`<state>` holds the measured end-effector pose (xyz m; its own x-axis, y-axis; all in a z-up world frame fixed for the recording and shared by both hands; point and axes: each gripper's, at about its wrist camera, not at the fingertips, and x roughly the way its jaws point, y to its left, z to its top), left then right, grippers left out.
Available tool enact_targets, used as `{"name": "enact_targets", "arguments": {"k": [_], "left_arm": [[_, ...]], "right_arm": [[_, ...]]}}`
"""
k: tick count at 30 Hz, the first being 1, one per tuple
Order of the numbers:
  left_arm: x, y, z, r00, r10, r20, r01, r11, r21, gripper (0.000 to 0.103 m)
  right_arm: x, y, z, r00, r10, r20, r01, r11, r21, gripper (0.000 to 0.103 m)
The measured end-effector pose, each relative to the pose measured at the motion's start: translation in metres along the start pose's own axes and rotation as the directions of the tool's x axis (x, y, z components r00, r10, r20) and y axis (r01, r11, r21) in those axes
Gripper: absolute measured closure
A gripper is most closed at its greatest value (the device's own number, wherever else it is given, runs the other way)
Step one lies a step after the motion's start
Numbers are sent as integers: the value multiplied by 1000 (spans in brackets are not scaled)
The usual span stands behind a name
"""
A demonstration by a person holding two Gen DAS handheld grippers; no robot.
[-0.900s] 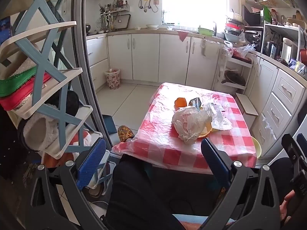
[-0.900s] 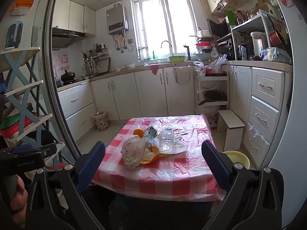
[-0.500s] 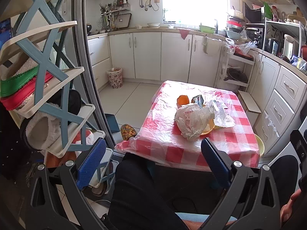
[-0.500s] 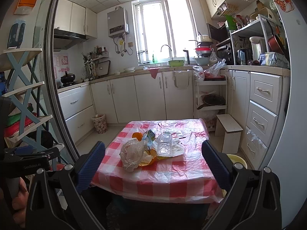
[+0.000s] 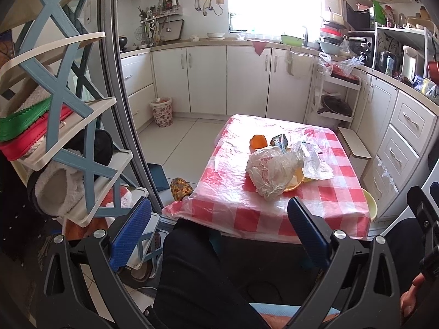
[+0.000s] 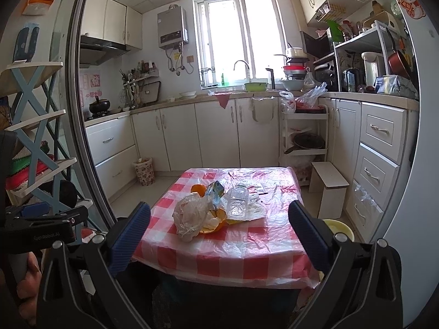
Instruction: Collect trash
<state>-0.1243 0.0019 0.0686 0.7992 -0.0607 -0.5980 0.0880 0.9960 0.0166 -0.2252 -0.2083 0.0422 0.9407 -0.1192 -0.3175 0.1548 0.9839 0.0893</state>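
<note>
My left gripper (image 5: 219,227) and my right gripper (image 6: 219,227) both have their jaws spread as wide as they go, with nothing between the blue pads; neither touches anything. Over the last second the table (image 5: 315,208) with its red-checked plastic cover has grown larger in both views, so I have been closing in on it, though it is still ahead of both sets of fingertips. The trash sits in one cluster near the middle of the cloth: a crumpled plastic bag (image 6: 192,215) slumped over orange peel (image 6: 216,220), a clear plastic bottle (image 6: 238,200) lying beside it, a small drink carton (image 6: 215,190) standing tilted behind, and a whole orange (image 6: 198,189) at the far side. A floral waste bin (image 6: 144,170) stands on the floor by the cabinets, well apart from the table. I judge this as still the approach: nothing is collected yet. The bag is nearest to me and soft, so it looks the easiest first pick, but a pinch could drag the peel along with it.
</note>
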Motion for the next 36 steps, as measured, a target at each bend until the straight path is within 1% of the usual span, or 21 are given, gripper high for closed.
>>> {"name": "enact_targets", "arguments": {"k": [5,17,21,36], "left_arm": [[-5,-5,0,1000,-4,15,4,1000,15,7],[-7,-9,-1,1000,-12,13,12,1000,18,7],[-8,-9,0,1000,-17,12,16,1000,20,7],[-8,-9,-1,1000,-18,12,18,1000,19,7]], "right_arm": [[1,2,-1,1000,-3,-5,3,1000,-14,7],[1,1,0,999,-1,-33,1,1000,-13,7],[0,2,-1,1000,-3,-16,2,1000,-20,7],[0,3,-1,1000,-1,-1,1,1000,-19,7]]}}
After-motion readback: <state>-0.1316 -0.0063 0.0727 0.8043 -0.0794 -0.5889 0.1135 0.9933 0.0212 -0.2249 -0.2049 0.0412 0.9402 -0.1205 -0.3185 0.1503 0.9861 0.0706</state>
